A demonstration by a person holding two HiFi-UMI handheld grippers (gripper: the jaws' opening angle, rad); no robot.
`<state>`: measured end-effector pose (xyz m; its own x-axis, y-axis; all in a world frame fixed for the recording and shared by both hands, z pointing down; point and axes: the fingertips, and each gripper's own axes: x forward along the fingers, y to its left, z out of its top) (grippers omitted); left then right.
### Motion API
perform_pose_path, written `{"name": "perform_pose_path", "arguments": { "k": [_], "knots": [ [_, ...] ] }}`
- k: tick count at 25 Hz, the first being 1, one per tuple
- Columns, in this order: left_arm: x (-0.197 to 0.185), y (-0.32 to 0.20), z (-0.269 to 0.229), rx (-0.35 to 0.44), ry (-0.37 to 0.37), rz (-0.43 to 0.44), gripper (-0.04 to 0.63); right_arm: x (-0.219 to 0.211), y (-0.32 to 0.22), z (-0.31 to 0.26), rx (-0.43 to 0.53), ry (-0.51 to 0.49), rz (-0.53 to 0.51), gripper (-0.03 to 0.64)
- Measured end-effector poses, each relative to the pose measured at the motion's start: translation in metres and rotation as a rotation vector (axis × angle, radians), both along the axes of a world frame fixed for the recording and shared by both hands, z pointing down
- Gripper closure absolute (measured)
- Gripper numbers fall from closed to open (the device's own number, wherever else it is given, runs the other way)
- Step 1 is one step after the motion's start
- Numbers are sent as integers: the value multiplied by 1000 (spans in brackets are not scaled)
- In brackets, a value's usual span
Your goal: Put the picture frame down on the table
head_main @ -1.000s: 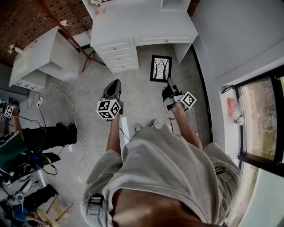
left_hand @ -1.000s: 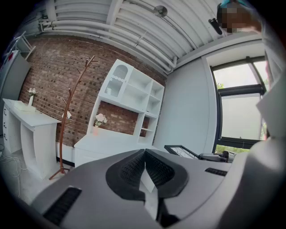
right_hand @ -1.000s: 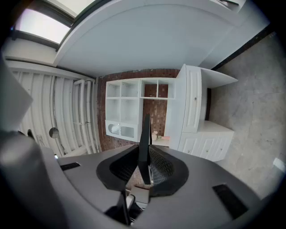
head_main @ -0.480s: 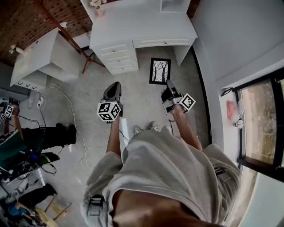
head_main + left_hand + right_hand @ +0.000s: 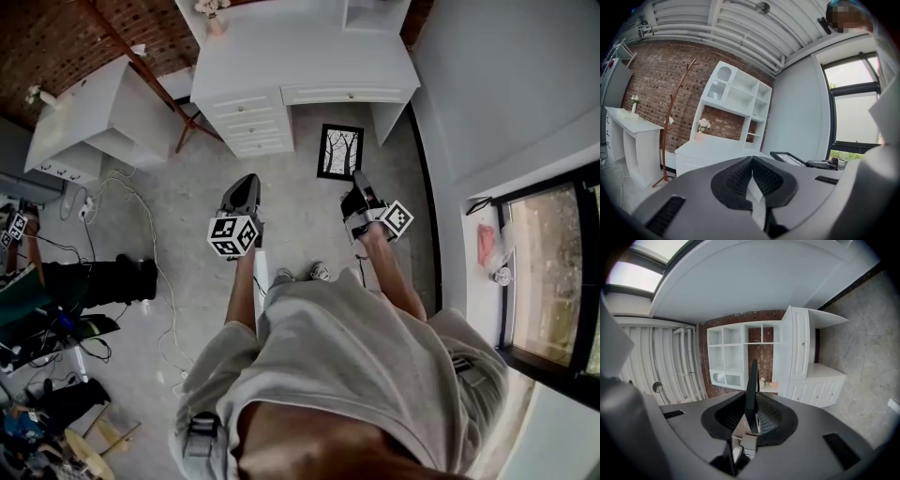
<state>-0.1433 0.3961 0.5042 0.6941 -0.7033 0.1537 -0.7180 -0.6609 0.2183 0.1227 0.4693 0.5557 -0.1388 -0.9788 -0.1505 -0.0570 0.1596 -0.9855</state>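
The left gripper (image 5: 247, 183) had its jaws pressed together, empty. The right gripper (image 5: 357, 178) clamped the picture frame (image 5: 339, 150) by its edge, above the floor (image 5: 300, 197) at one o'clock. Beyond, at twelve, stood the white desk (image 5: 300, 56), a coat stand (image 5: 666, 140) at eleven.

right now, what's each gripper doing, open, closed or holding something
Left gripper: closed, jaws together, nothing between them.
Right gripper: closed on the picture frame, gripped by its edge.
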Motion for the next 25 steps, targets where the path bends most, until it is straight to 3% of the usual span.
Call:
{"name": "perform_pose_path", "arguments": {
  "k": [16, 25],
  "knots": [
    [5, -29, 20, -30, 28, -44, 578, 6, -38, 14, -28, 9, -38, 529],
    [18, -83, 33, -29, 45, -22, 578, 16, -83, 25, -26, 5, -12, 529]
  ]
}}
